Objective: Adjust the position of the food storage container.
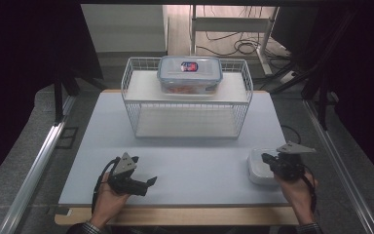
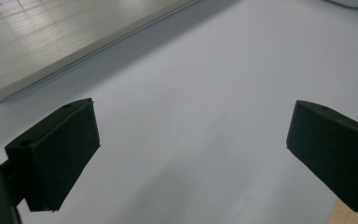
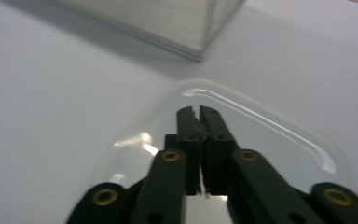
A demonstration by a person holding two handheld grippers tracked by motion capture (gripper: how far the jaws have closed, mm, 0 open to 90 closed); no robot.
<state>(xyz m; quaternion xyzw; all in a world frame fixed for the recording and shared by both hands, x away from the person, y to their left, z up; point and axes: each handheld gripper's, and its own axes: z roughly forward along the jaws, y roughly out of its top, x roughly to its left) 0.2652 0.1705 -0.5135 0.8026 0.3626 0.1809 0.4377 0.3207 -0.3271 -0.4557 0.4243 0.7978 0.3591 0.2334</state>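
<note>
white container [image 1: 259,166] sits at worktop [image 1: 185,161] near-right corner, directly under right gripper [image 3: 197,112]; fingers pressed together over its lid, holding nothing. left gripper [image 2: 191,154] well apart w/ fingers wide, empty. right hand nearer.

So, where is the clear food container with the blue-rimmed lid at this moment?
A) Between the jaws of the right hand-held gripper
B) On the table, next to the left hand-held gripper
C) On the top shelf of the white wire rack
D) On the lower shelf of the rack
C: in the high view the food container stands on the upper shelf of the wire rack, far from both hands.
</note>
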